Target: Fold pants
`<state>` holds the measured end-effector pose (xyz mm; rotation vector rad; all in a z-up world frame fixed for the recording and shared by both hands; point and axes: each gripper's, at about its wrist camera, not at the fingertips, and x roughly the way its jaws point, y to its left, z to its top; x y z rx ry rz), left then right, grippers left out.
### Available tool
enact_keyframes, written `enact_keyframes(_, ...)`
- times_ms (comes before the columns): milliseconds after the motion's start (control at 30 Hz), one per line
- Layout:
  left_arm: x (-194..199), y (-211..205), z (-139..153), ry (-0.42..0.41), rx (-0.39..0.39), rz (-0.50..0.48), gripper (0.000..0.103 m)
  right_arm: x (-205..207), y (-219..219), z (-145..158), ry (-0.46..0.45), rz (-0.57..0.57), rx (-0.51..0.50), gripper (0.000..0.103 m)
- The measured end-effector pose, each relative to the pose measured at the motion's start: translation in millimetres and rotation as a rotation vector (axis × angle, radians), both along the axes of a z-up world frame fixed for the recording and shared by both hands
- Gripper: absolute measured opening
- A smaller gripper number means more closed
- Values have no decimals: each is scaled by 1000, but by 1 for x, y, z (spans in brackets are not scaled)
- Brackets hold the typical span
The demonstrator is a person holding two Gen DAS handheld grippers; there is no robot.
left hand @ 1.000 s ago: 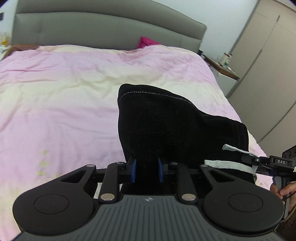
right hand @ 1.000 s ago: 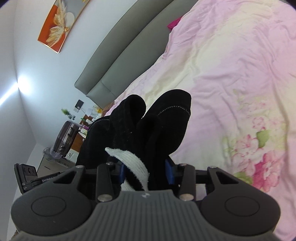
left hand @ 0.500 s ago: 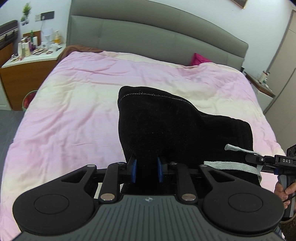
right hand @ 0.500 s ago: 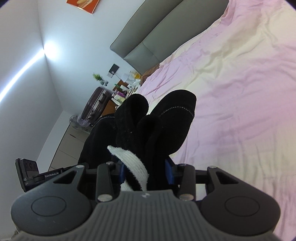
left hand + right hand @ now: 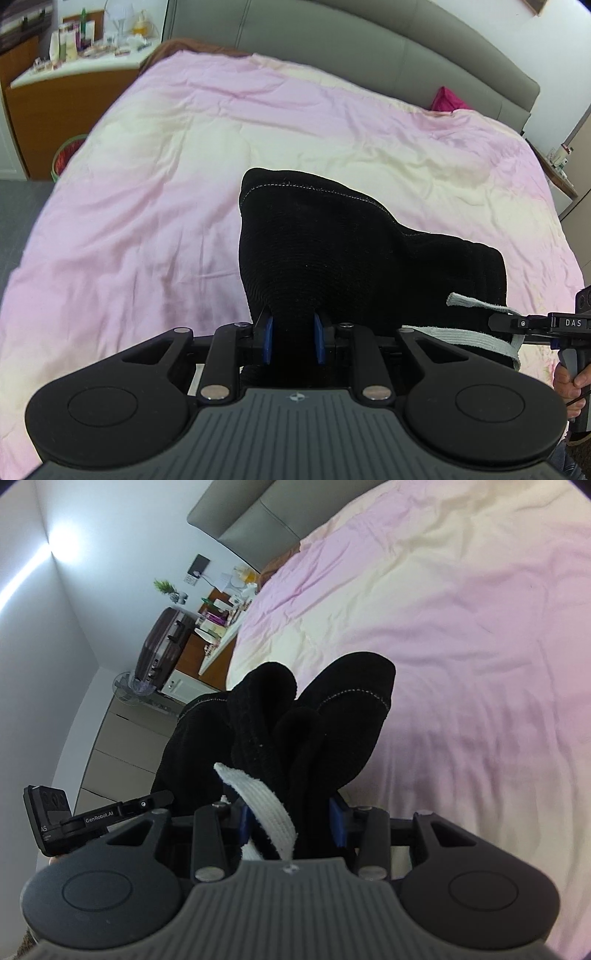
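A: Black knit pants bunched between both tools, held above the pink bed.
B: Pose?
A: Left tool level, aimed at the headboard, pads clamped on fabric. Right tool rolled sideways, clamped on fabric plus the white drawstring.
B: Axis?
A: Waistband spans left-right between the tools; folds stick forward past the fingertips.

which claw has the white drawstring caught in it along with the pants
The right claw: the white drawstring runs between its blue pads with the black pants. The left claw pinches only black fabric.
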<state>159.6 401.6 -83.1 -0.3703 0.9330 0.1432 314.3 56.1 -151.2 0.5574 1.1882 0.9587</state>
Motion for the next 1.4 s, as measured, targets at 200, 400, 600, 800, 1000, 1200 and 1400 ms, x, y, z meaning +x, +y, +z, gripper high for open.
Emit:
enact_keyframes(200,16,27,-57,45,-37,13,16,27,30,-56,50,10,-100,37)
enact_keyframes(400,23,27,-86,89,-22,-40,19,50,35,-89,67,34,-206,41)
enact_keyframes(600,20,32,-87,88,-22,11,35,52,39,-102,22,38,-255,52)
enact_keyframes(800,-13,8,-56,40,106,-9,41,38,48,-62,-141,77,-335,53)
enact_keyframes(1000,-60,-23,-53,26,130,-68,38,-12,29,-11,-350,97,-345,44)
enact_keyframes(1200,-72,-22,-89,70,116,-16,34,-65,35,-17,-451,188,-404,34)
enact_keyframes(1400,-63,-21,-92,113,108,-1,35,-64,28,-63,-341,140,-454,31)
